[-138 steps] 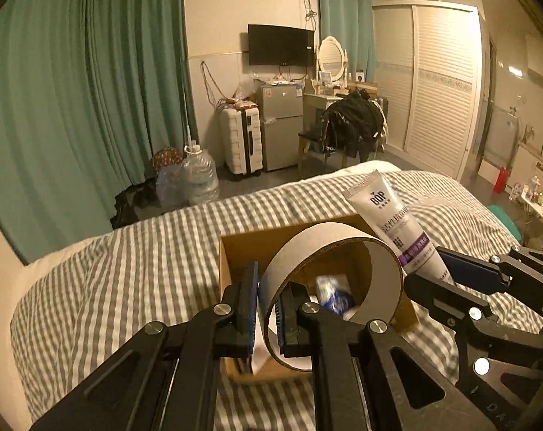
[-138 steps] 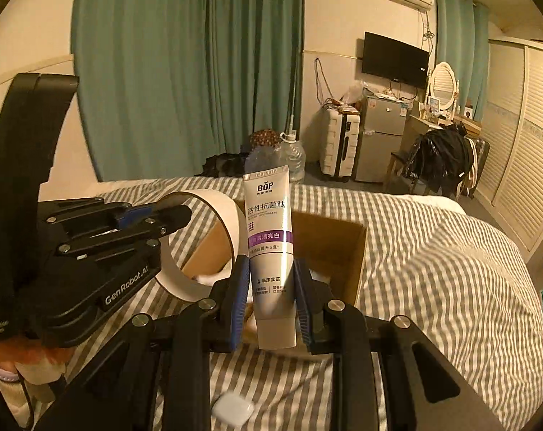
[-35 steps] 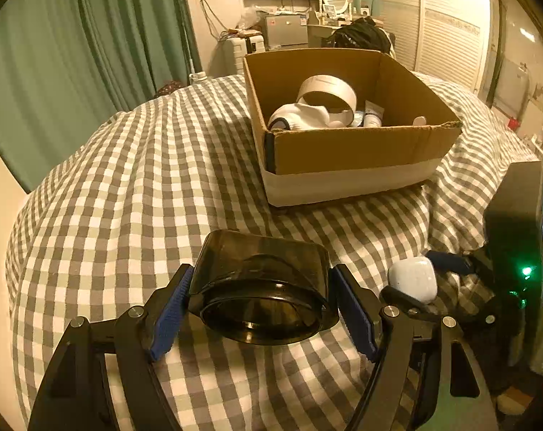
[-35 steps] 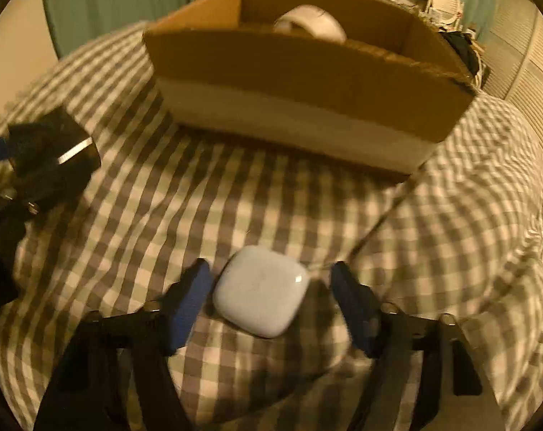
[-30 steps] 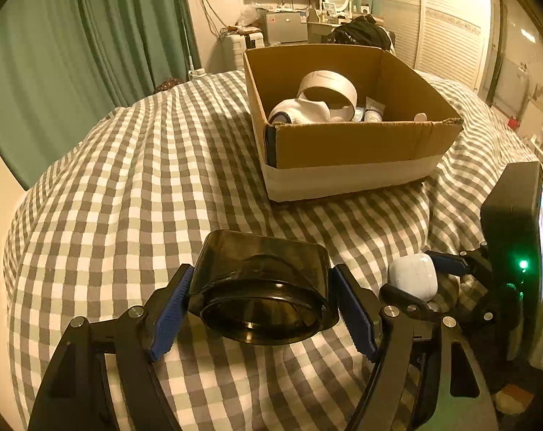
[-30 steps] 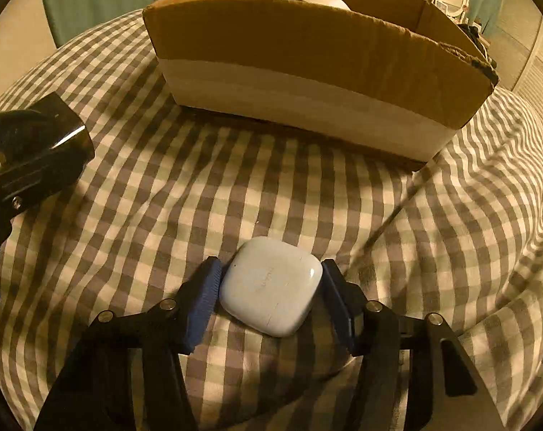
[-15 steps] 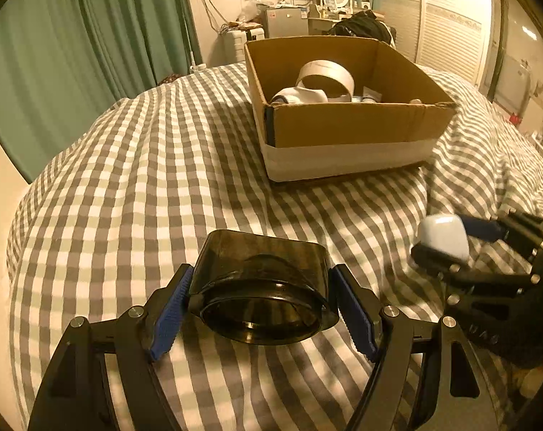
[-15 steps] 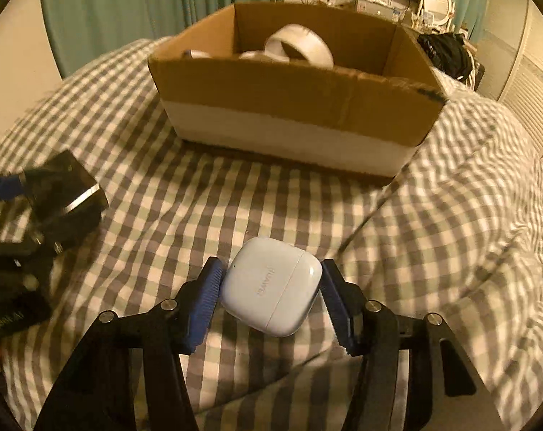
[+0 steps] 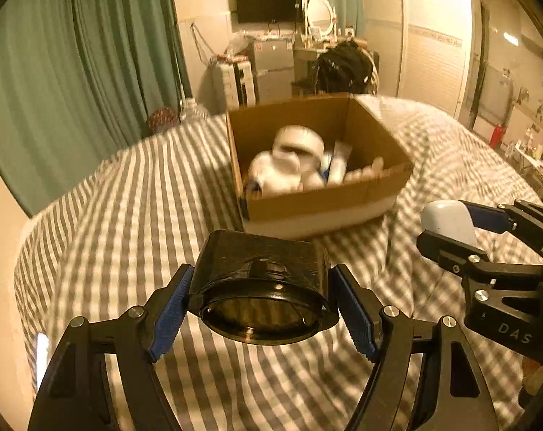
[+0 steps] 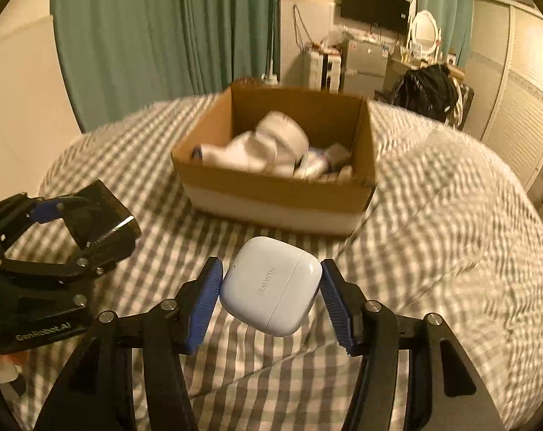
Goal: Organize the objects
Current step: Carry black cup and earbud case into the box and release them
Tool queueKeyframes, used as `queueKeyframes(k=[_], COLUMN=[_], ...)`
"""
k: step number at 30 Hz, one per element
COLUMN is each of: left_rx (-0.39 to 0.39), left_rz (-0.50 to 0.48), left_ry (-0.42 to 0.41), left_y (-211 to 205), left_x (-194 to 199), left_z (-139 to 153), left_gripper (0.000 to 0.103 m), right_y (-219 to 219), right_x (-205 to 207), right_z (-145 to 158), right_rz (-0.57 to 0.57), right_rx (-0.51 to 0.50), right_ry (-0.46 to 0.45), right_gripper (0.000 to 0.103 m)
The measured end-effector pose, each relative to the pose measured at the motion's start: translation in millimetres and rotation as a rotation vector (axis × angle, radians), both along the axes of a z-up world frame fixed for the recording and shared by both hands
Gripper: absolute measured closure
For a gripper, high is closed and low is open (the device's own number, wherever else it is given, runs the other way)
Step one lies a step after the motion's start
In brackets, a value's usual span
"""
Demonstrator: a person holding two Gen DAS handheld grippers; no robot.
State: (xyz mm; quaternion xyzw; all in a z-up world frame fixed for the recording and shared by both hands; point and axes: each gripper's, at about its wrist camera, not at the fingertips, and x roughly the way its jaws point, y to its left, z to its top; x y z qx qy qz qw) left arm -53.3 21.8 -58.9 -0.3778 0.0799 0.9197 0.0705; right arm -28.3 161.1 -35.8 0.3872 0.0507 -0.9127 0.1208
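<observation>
My left gripper [image 9: 260, 309] is shut on a dark translucent cup [image 9: 260, 287] lying on its side, mouth toward the camera, held above the checked bedspread. It also shows at the left of the right wrist view [image 10: 99, 222]. My right gripper [image 10: 271, 298] is shut on a white earbud case [image 10: 271, 283], lifted off the bed; the case also shows in the left wrist view [image 9: 447, 221]. An open cardboard box [image 9: 325, 204] stands ahead on the bed, also in the right wrist view [image 10: 271, 194]. It holds a white tape roll [image 10: 282, 136] and several other items, blurred.
The grey checked bedspread [image 10: 433, 215] rises in soft folds around the box. Green curtains [image 9: 73, 72] hang at the back left. A suitcase, a small fridge [image 9: 271, 64] and a chair with a black bag [image 9: 343, 68] stand beyond the bed.
Both grippers have lifted from the bed with the cup and the earbud case. The views now look down into the box from higher up.
</observation>
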Motion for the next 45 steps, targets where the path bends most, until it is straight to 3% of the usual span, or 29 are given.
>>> queueKeyframes(k=[11,20,29,37,45], left_rx=[0.011,-0.015,-0.053,-0.022,0.024], left_rz=[-0.049,-0.062,-0.086,-0.117,-0.124], left_ry=[0.106,0.132,0.127,0.051,0.011], left_y=[6,6,30,28,24], left_x=[-57,-128,-192,-216,-225], left_z=[58,73,45,6,-8], left_gripper=[0.025,0.025,0.025,0.025,0.025], right_y=[0,-1,7,7,5], right_x=[-40,-107,-182,-225,-247], right_z=[64,84,81,56,30], right_rz=[0.000,-0.044,-0.103,-0.151,-0.181], right_rx=[-0.003,-0.002,-0.042,-0.042,-0.056], right_ry=[0.089,0.138,0.095,0.037,-0.014], right_gripper=[0.048,0.048,0.048,0.048,0.047])
